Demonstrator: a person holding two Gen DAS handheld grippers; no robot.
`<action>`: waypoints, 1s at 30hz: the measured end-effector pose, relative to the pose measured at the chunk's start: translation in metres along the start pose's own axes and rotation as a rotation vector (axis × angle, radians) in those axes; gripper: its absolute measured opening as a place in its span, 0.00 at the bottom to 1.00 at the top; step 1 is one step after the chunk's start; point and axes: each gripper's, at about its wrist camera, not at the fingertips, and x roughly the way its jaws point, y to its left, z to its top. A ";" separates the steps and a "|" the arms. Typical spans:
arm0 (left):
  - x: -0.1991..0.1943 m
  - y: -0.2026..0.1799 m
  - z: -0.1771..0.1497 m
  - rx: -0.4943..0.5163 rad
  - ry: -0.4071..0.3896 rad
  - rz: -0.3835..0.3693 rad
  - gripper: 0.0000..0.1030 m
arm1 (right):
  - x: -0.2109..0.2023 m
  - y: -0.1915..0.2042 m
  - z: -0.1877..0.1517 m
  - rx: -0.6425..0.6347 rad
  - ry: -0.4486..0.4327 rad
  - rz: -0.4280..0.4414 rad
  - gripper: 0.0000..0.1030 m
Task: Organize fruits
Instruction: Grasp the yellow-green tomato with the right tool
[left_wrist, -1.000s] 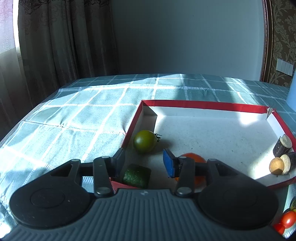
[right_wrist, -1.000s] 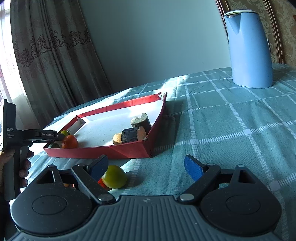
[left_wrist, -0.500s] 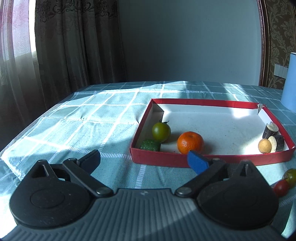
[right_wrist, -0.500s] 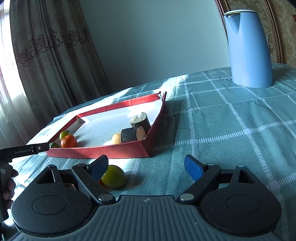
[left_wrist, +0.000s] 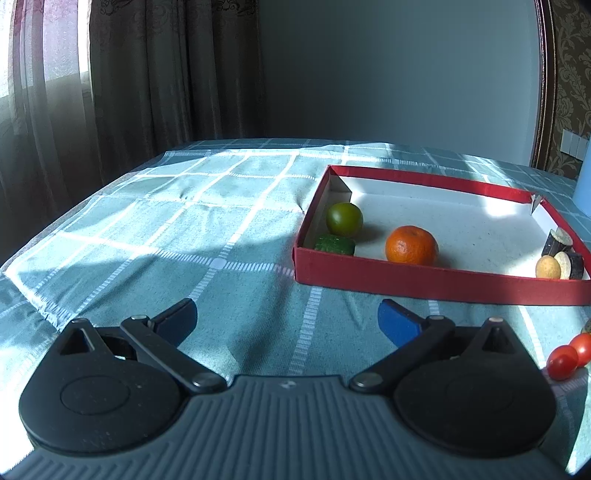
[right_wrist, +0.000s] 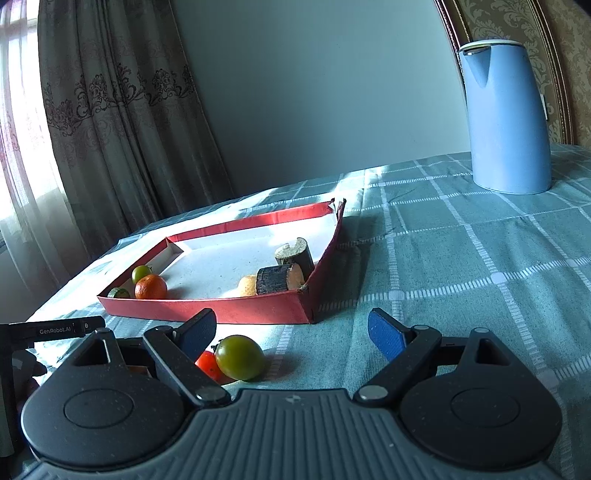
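Over the checked tablecloth (left_wrist: 155, 236), my left claw (left_wrist: 288, 317) gapes empty; the orange (left_wrist: 411, 244) sits in the red tray (left_wrist: 424, 282). From my right wrist, my right claw (right_wrist: 291, 334) hangs released beside a green tomato (right_wrist: 239, 357) on the cloth.

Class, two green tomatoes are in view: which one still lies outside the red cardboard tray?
The green tomato on the checked tablecloth, beside a small red tomato; the other green tomato sits inside the red cardboard tray.

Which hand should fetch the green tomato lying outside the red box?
Right, probably. The green tomato sits just beside the open right tool, near its left finger. The left tool, also open and empty, faces bare cloth in front of the red box.
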 end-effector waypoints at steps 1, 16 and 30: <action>-0.001 0.000 0.000 -0.002 -0.003 -0.002 1.00 | -0.001 0.002 0.000 -0.009 0.001 0.007 0.87; -0.002 0.004 0.000 -0.027 -0.003 -0.010 1.00 | -0.015 0.037 -0.013 -0.187 0.023 0.013 0.70; -0.001 0.005 -0.001 -0.028 -0.001 -0.012 1.00 | 0.015 0.045 -0.008 -0.242 0.136 0.002 0.48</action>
